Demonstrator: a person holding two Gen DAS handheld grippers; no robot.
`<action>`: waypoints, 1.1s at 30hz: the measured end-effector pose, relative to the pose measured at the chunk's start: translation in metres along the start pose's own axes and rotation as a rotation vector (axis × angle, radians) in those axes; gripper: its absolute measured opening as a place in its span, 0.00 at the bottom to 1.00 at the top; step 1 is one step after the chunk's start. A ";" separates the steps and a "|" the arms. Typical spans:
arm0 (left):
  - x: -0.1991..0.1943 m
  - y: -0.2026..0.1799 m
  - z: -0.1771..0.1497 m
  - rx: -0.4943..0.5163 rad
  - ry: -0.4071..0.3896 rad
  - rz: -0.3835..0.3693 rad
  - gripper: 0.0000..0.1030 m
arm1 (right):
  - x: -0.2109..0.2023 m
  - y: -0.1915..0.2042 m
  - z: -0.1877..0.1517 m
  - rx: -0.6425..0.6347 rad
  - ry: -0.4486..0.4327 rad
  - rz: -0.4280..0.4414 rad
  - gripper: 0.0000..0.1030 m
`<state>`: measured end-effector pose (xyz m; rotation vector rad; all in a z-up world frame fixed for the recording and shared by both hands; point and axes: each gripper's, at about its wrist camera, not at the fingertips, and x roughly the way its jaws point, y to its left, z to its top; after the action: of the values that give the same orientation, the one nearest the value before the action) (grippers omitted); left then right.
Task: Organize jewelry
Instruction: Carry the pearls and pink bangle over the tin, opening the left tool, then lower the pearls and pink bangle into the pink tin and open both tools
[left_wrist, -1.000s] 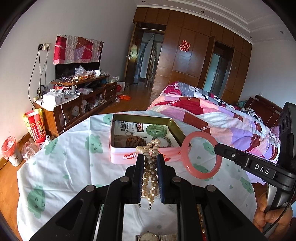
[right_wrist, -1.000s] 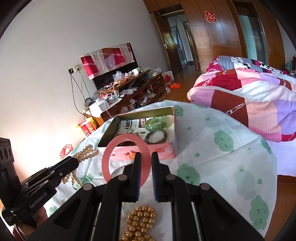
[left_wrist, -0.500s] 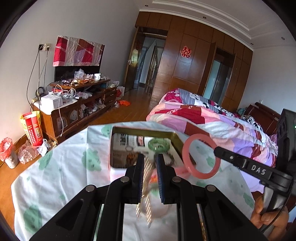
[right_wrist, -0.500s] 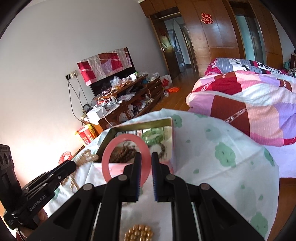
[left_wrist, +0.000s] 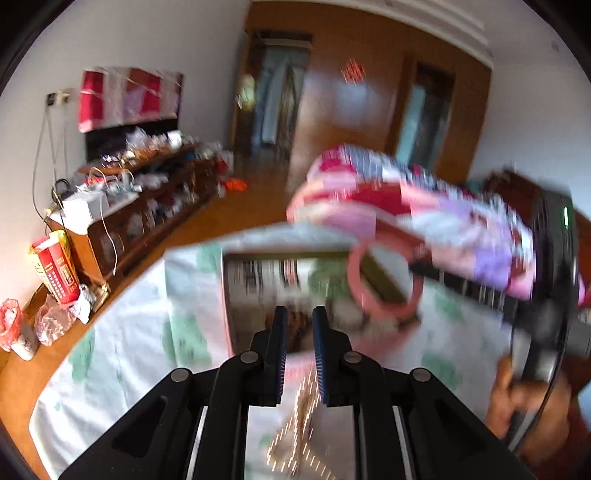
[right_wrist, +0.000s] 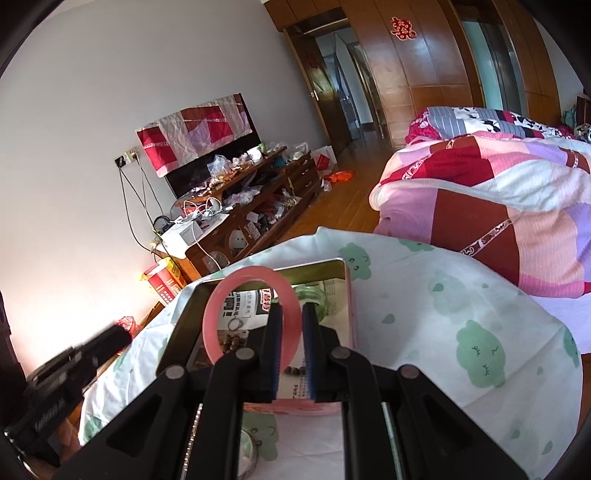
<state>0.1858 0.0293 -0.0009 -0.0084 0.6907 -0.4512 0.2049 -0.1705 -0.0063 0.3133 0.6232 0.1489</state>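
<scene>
A pink tin box (right_wrist: 345, 295) stands open on the table; it holds a green bangle (right_wrist: 314, 295), brown beads (right_wrist: 231, 339) and a printed paper. My right gripper (right_wrist: 292, 325) is shut on a pink bangle (right_wrist: 221, 302) and holds it over the box. The left wrist view is blurred by motion. My left gripper (left_wrist: 298, 325) is near the box's front edge (left_wrist: 227, 295), its jaws close together, with a pearl necklace (left_wrist: 303, 424) streaking below them. The pink bangle (left_wrist: 356, 277) shows there too, over the box's right side.
The table wears a white cloth with green tree prints (right_wrist: 461, 314). A quilted bed (right_wrist: 498, 206) lies to the right. A cluttered wooden TV cabinet (right_wrist: 243, 221) stands along the left wall. Small items lie on the cloth under the right gripper (right_wrist: 247, 454).
Both grippers have moved forward toward the box. The pink bangle now hangs over the box's inside. The pearl necklace has slid from between the left fingers to below them.
</scene>
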 end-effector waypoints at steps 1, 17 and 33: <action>0.004 0.001 -0.009 0.004 0.050 0.006 0.14 | 0.001 0.000 -0.002 -0.002 0.003 0.003 0.13; 0.050 -0.017 -0.041 -0.025 0.233 0.015 0.13 | -0.004 -0.006 -0.005 0.027 0.007 0.031 0.13; -0.017 -0.004 0.035 -0.082 -0.147 -0.036 0.12 | 0.001 -0.008 0.011 0.047 -0.017 0.043 0.13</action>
<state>0.1938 0.0277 0.0372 -0.1307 0.5652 -0.4516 0.2126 -0.1802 -0.0014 0.3737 0.6039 0.1728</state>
